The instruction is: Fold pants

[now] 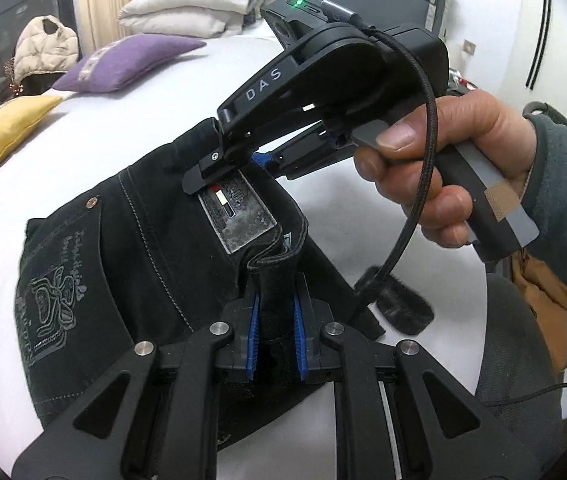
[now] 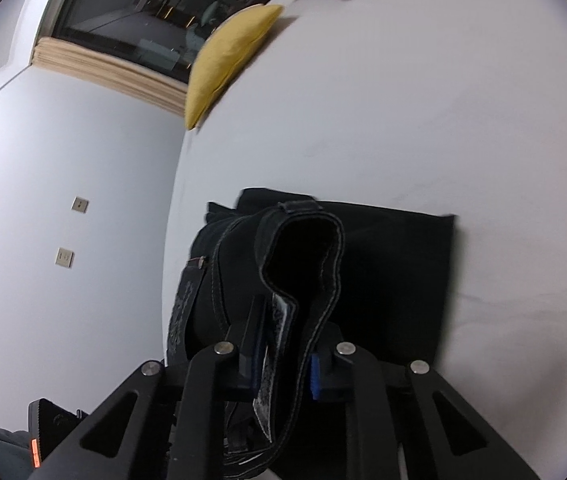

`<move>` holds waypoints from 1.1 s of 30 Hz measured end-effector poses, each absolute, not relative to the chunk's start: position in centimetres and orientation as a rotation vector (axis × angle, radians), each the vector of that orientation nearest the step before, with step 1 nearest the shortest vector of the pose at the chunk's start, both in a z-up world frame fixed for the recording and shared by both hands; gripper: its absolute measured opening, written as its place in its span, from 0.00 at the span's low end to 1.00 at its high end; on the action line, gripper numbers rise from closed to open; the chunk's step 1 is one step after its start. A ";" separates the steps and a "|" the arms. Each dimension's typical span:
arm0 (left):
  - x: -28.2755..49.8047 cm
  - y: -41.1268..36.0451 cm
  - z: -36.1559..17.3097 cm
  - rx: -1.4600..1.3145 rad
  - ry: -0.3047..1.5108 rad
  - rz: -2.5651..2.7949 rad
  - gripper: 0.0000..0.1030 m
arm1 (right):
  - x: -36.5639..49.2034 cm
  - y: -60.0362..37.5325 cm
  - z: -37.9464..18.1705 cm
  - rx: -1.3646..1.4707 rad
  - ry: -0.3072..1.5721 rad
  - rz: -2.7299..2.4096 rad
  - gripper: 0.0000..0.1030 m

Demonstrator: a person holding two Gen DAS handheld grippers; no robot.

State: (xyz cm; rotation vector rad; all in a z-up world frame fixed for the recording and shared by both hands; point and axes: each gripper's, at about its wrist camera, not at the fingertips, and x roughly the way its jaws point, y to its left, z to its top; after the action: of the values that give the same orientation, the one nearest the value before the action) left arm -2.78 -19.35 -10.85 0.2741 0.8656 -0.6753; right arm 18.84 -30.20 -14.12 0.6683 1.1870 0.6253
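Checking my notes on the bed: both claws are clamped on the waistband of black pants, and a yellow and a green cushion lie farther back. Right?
Not quite: beside the yellow cushion lies a purple cushion, not a green one, as the left wrist view shows. The left claw and right claw do clamp the black pants at the waistband.

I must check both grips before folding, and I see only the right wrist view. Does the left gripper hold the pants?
Observer: Yes. The left gripper is shut on a fold of the pants at the waistband.
Operator: Where does my right gripper bite?
Observer: The right gripper bites the waistband just above the label.
Operator: Where is its cable?
Observer: The cable hangs in a loop in front of the hand.
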 end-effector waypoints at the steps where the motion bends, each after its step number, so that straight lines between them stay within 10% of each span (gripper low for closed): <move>1: -2.6 -19.9 -11.3 0.281 0.875 -0.677 0.12 | 18.9 -30.5 -14.4 0.673 1.187 0.621 0.17; 27: 0.5 -23.3 -14.8 0.268 0.897 -0.744 0.18 | 17.6 -33.7 -18.3 0.797 1.171 0.579 0.14; 31: 0.4 -21.8 -13.9 0.231 0.940 -0.809 0.61 | 17.1 -34.7 -17.7 0.872 1.152 0.568 0.33; 33: -0.7 -19.7 -12.7 0.217 0.918 -0.819 0.64 | 16.5 -35.6 -16.6 0.879 1.125 0.526 0.49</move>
State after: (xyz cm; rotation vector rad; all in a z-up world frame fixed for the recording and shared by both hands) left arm -0.71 -19.69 -12.70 0.2174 0.9182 -0.8187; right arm 16.50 -35.63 -16.59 0.8786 1.1247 0.5256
